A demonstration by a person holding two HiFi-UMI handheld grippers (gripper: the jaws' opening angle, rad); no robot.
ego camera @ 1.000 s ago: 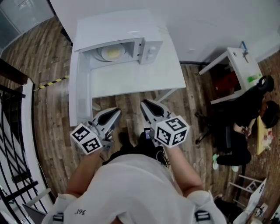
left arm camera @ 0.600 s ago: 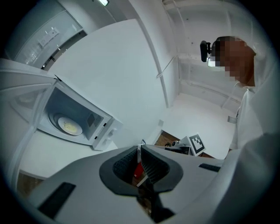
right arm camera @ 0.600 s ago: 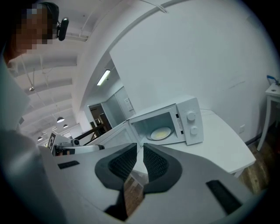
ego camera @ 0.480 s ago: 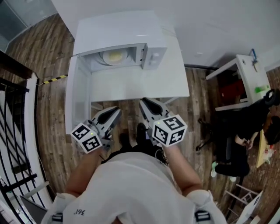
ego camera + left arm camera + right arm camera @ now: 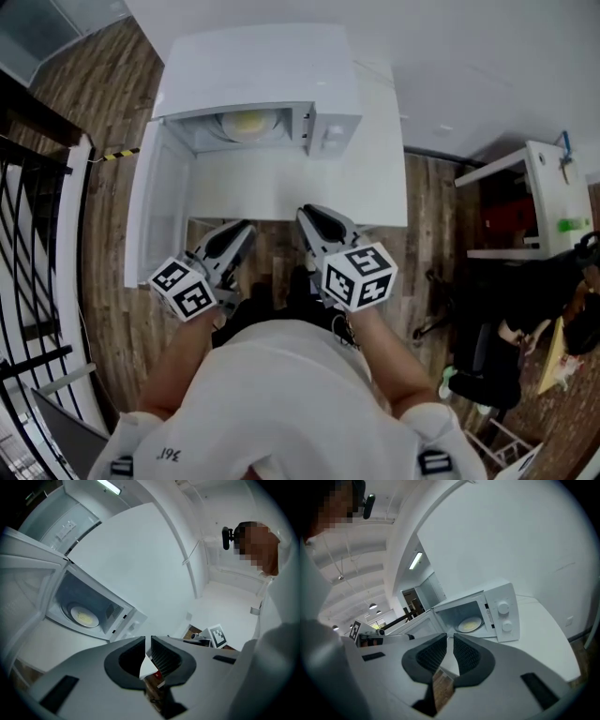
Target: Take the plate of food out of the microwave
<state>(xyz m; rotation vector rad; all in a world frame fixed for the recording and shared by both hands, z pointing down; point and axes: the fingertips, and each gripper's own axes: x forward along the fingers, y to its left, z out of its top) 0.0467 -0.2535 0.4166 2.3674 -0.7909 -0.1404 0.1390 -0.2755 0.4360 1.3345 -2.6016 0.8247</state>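
Observation:
A white microwave (image 5: 281, 84) stands on a white table (image 5: 291, 187) with its door (image 5: 155, 211) swung open to the left. Inside sits a plate of yellow food (image 5: 248, 123), also seen as the plate (image 5: 84, 617) in the left gripper view and the plate (image 5: 469, 624) in the right gripper view. My left gripper (image 5: 238, 231) and right gripper (image 5: 310, 218) hover side by side at the table's near edge, well short of the microwave. Both are shut with nothing between the jaws, as the left gripper (image 5: 147, 641) and right gripper (image 5: 450, 639) show close up.
A black railing (image 5: 33, 225) runs along the left over the wooden floor (image 5: 103, 309). To the right stand a white desk (image 5: 525, 202) and a dark office chair (image 5: 478, 328). The open door juts toward me on the left of the table.
Both grippers and the person have moved forward toward the table's near edge. The microwave and plate have not moved. Both jaws stayed shut.

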